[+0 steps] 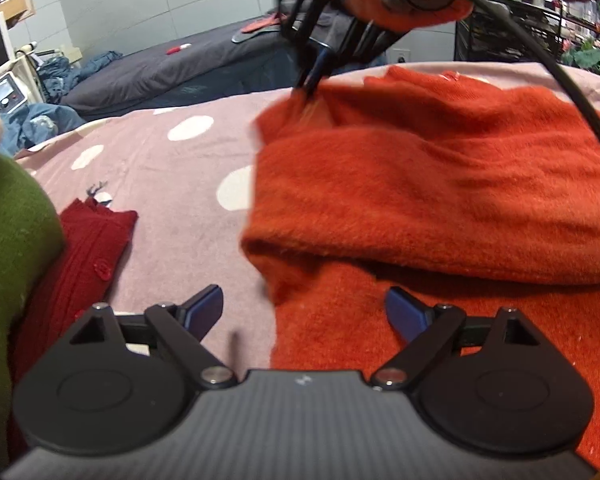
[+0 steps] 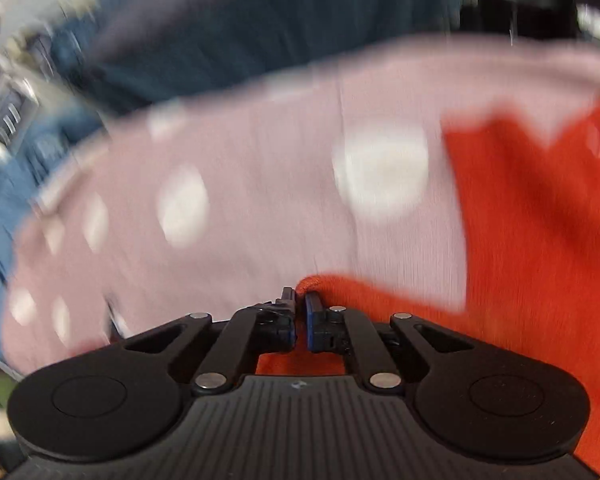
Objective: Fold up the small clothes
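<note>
An orange knit garment [image 1: 440,200] lies partly folded on a pink blanket with white dots [image 1: 172,176]. My left gripper [image 1: 304,308] is open and empty, low over the garment's near left edge. My right gripper [image 1: 310,86] shows in the left wrist view at the garment's far corner, shut on the orange cloth and lifting it. In the blurred right wrist view the right gripper [image 2: 300,300] is shut on a fold of the orange garment [image 2: 540,220], over the pink blanket [image 2: 240,208].
A dark red knit garment [image 1: 88,256] and a green one [image 1: 12,260] lie at the left. Beyond the blanket are a dark grey bed [image 1: 172,64], blue denim clothes [image 1: 56,76] and a black cable [image 1: 572,92] crossing the right side.
</note>
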